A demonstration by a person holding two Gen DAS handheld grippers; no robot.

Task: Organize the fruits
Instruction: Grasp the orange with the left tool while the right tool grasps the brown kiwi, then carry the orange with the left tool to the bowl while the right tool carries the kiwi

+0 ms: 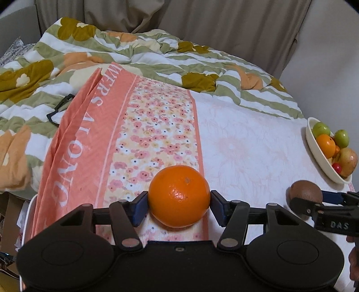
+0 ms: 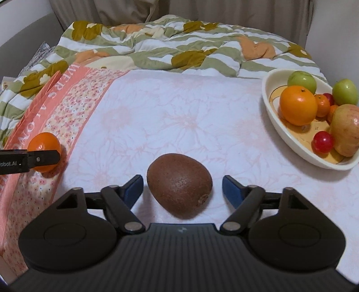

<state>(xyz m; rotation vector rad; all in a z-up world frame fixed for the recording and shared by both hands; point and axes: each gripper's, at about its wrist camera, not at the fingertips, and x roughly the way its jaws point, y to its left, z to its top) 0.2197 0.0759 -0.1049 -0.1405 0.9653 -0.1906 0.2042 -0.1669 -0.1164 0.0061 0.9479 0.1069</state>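
Observation:
An orange [image 1: 178,195] rests on the pink floral cloth, and my left gripper [image 1: 178,205] has both blue pads touching its sides, shut on it. The orange also shows at the left of the right wrist view [image 2: 43,143]. A brown kiwi [image 2: 179,183] lies on the white cloth between the fingers of my right gripper [image 2: 182,191], which is open with gaps on both sides. The kiwi also shows in the left wrist view [image 1: 305,191]. A cream oval bowl [image 2: 272,112] at the right holds several fruits: an orange, green fruits, red ones and a yellowish apple.
A rumpled green, white and orange flowered quilt [image 2: 179,45] lies behind the cloth. Beige curtains [image 1: 179,18] hang at the back. A black clip-like object [image 1: 60,107] sits on the quilt at the left. The bowl [image 1: 314,148] stands at the table's right edge.

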